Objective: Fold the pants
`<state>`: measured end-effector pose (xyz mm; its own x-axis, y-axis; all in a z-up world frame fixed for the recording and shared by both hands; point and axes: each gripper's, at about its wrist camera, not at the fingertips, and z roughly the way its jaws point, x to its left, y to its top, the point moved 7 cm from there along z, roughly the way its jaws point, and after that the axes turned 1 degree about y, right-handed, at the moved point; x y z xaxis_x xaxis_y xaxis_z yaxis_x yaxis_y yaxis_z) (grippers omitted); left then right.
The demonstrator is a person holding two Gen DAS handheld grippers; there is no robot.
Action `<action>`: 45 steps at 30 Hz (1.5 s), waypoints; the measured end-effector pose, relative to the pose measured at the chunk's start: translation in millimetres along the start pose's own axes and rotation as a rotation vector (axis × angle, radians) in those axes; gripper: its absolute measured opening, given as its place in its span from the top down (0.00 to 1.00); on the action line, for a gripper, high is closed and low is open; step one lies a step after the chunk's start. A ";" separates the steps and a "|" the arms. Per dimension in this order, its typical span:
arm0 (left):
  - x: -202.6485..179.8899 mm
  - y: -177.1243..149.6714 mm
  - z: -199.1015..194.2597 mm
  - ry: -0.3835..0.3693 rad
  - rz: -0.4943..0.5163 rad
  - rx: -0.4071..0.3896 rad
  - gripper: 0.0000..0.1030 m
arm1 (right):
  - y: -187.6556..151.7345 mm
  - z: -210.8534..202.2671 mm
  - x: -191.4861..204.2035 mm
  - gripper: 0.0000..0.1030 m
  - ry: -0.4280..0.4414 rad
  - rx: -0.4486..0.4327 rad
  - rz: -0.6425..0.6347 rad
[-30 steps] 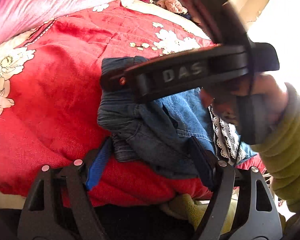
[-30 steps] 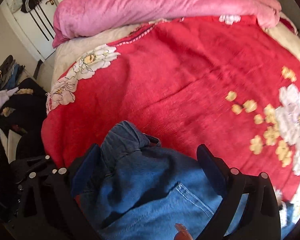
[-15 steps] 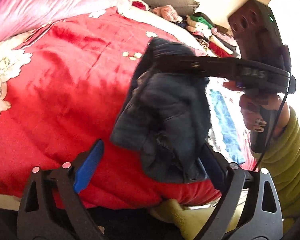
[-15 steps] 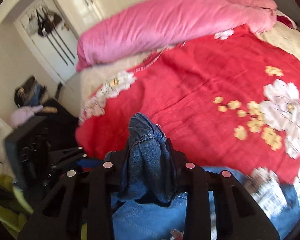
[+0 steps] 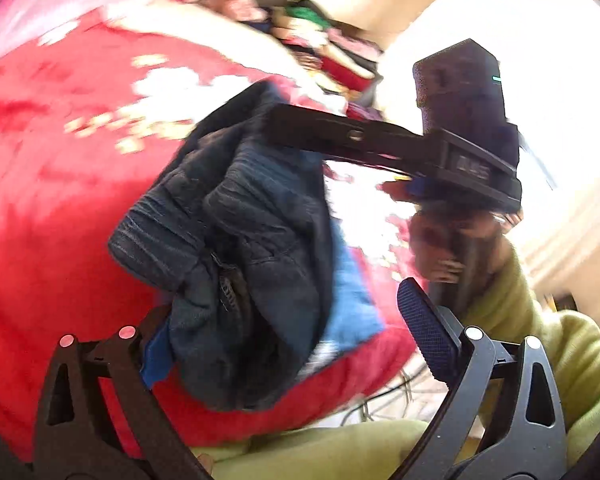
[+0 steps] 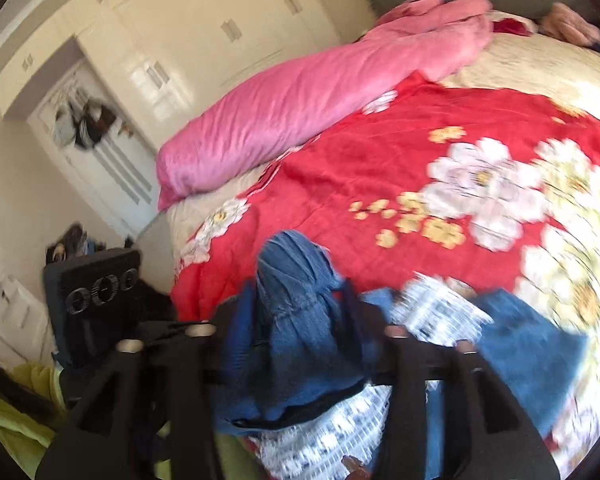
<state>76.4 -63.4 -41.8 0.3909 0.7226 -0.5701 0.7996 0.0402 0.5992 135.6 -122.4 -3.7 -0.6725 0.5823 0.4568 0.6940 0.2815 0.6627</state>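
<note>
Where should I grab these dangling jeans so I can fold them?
Probably the ribbed band of the jeans. In the left wrist view it sticks out at the left of the hanging bunch, thick and free of the folds, so come in from that side, over the red quilt.

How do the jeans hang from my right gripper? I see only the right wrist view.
Observer: The jeans hang from the right gripper in one crumpled bunch. Its jaws have just been opening, with denim between them.
Operator: Where is the left gripper?
Observer: The left gripper is open, its jaws have just been opening. The bunch hangs in front of it and covers part of one pad; the other pad is bare.
Operator: What lies beyond the jeans?
Observer: A blurred pile of clothes lies at the far edge of the bed cover.
</note>
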 end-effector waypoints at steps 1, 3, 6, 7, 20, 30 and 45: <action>-10.7 -2.8 5.3 -0.015 0.032 0.013 0.12 | -5.6 -10.3 -9.5 0.26 -0.061 -0.013 0.008; -27.0 -8.8 21.4 -0.034 0.087 0.050 0.12 | -21.7 -27.9 -29.2 0.26 -0.141 -0.016 0.059; -36.1 -25.1 43.6 -0.047 0.116 0.127 0.12 | -46.8 -41.6 -49.2 0.23 -0.181 -0.003 0.158; -37.9 -30.8 51.1 -0.043 0.122 0.151 0.12 | -54.8 -43.6 -53.9 0.19 -0.204 0.006 0.174; -40.3 -49.7 58.6 0.089 0.188 0.148 0.12 | -64.9 -20.2 -41.3 0.64 -0.153 0.046 0.142; -33.8 -46.9 54.6 0.121 0.188 0.138 0.11 | -72.5 -23.5 -70.4 0.39 -0.307 0.103 0.218; -28.4 -31.4 25.1 0.243 0.189 0.059 0.09 | -84.9 -99.4 -56.1 0.18 -0.359 -0.009 0.207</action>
<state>51.6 -102.5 -58.6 0.4203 0.8574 -0.2969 0.7513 -0.1454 0.6437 88.8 -254.8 -26.6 -0.3849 0.8557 0.3459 0.8019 0.1245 0.5843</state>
